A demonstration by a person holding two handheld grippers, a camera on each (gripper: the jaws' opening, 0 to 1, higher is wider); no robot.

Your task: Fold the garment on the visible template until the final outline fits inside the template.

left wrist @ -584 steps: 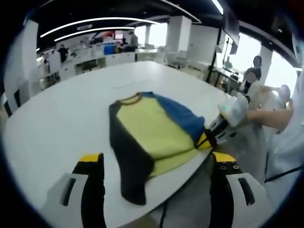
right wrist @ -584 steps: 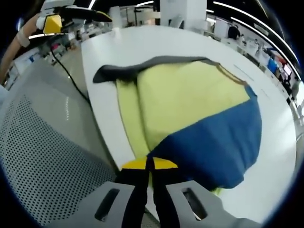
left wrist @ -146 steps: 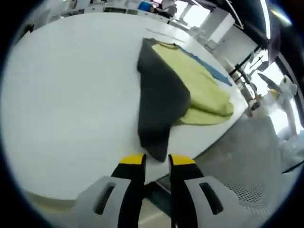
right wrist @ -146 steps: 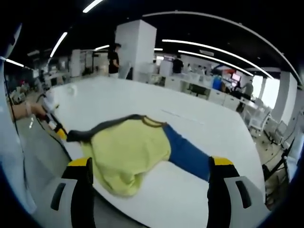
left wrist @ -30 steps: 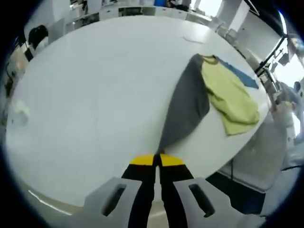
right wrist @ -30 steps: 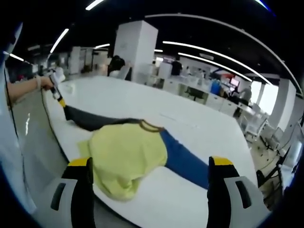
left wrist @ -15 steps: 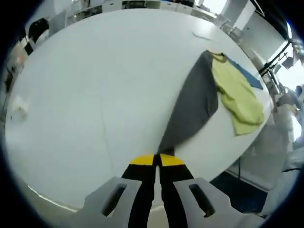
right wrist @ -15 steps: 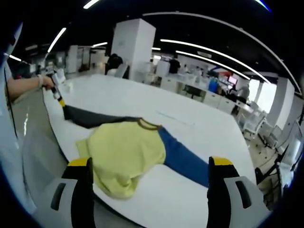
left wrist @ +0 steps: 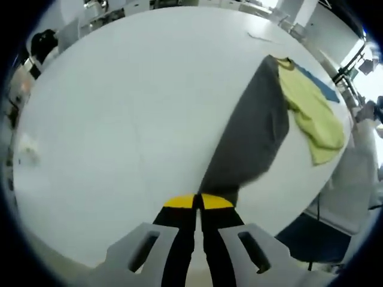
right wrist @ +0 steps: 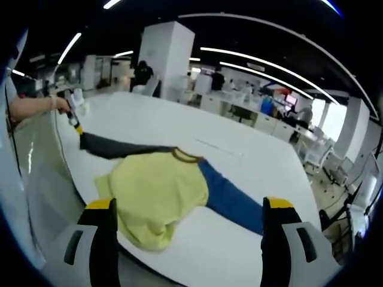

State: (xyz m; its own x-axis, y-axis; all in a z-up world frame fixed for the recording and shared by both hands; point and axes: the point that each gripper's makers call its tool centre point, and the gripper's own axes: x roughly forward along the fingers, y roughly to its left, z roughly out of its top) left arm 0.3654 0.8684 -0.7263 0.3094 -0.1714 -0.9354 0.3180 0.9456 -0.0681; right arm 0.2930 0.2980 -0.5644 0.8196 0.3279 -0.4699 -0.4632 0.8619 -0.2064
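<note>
We find the garment [left wrist: 281, 113] lying on a white table [left wrist: 119, 119], running from the lower centre of the left gripper view up to its upper right. In that view the left gripper [left wrist: 198, 201] stands at the bottom centre with its yellow-tipped jaws pressed together on the cuff end of the grey sleeve [left wrist: 248, 143], which stretches away from the jaws in a long taut band. Beyond the sleeve we see the yellow body [left wrist: 311, 113] bunched near the table's right edge, with a strip of blue sleeve [left wrist: 314, 84] just past it. In the right gripper view the garment [right wrist: 161, 188] sits at centre-left: yellow body [right wrist: 152, 194] in loose folds near the table's near edge, blue sleeve [right wrist: 230, 200] extending to the lower right, grey sleeve [right wrist: 114, 146] drawn out to the upper left. There the left gripper [right wrist: 76, 125] appears at the sleeve's far end, held in a person's hand [right wrist: 60, 104]. The right gripper [right wrist: 188, 206] shows at the bottom of its own view, jaws wide apart and holding nothing, raised above the table [right wrist: 257, 161]. We cannot make out a template outline in either view.
</note>
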